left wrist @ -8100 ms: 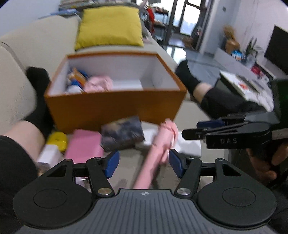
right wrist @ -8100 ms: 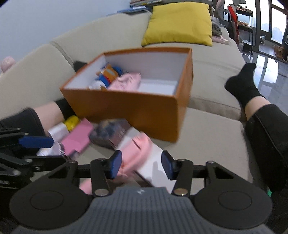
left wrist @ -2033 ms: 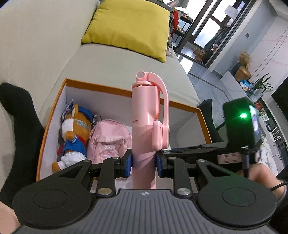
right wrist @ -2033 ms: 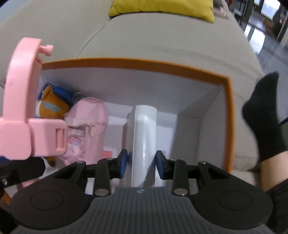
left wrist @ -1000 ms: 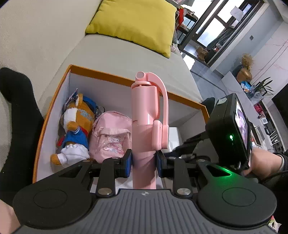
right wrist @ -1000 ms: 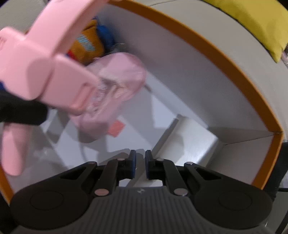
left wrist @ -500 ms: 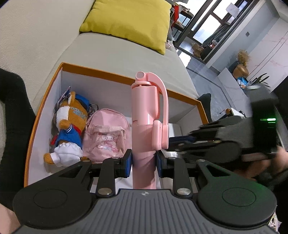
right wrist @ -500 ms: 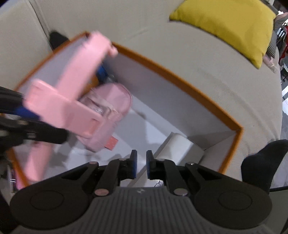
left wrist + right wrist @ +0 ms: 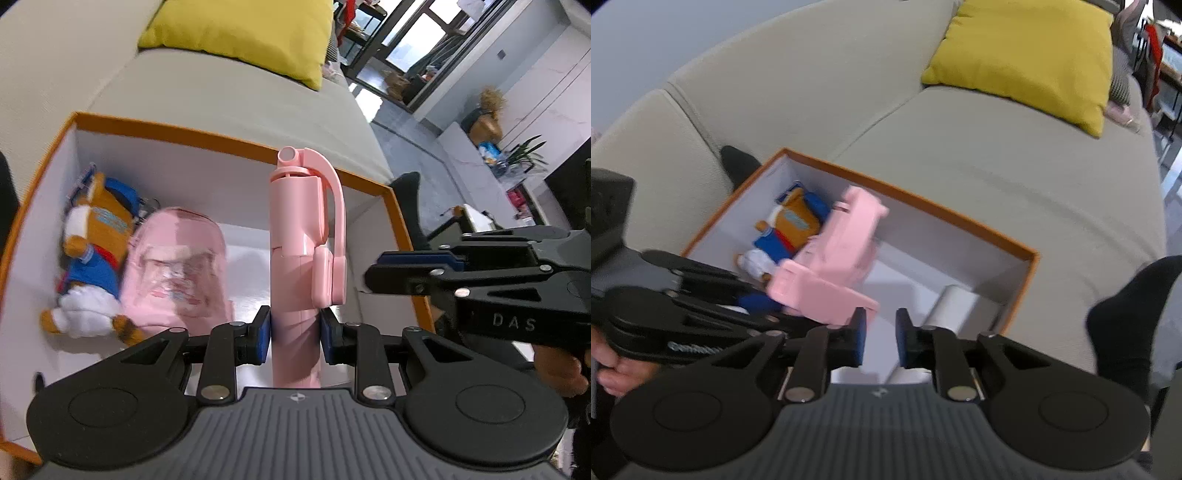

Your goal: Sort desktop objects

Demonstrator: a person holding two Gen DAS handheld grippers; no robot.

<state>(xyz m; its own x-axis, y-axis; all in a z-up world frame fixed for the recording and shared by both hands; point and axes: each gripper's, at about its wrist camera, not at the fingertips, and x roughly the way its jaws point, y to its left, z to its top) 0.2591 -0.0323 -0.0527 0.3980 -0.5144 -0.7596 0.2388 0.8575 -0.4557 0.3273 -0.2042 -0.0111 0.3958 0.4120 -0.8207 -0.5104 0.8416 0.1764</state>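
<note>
A: Start at the left. What lies in the orange box [image 9: 229,138]?

B: At its far left end a plush toy [image 9: 90,254] in blue and orange lies on the white floor. Just to its right, touching it, is a small pink backpack [image 9: 177,266]. Both look a little blurred.

A: And the left hand-held gripper [image 9: 295,328]?

B: It is clamped on a pink folding stick [image 9: 299,240], blue pads pressed against both sides of the shaft. The stick stands upright above the middle of the box, its hinged arm curving down the right side.

A: Is the stick touching the box floor?

B: I cannot tell; its lower end is hidden behind the gripper body.

A: What is further right?

B: In the right wrist view a white roll [image 9: 951,306] lies in the right end of the box, by the near right corner. The right hand-held gripper [image 9: 878,339] hovers above the box's near side, its jaws have just been opening, a narrow gap shows and nothing sits between them.

A: Beyond the box?

B: The box rests on a beige sofa [image 9: 997,155], a yellow cushion [image 9: 1027,55] at the far right. A foot in a black sock [image 9: 1134,317] lies right of the box.
</note>
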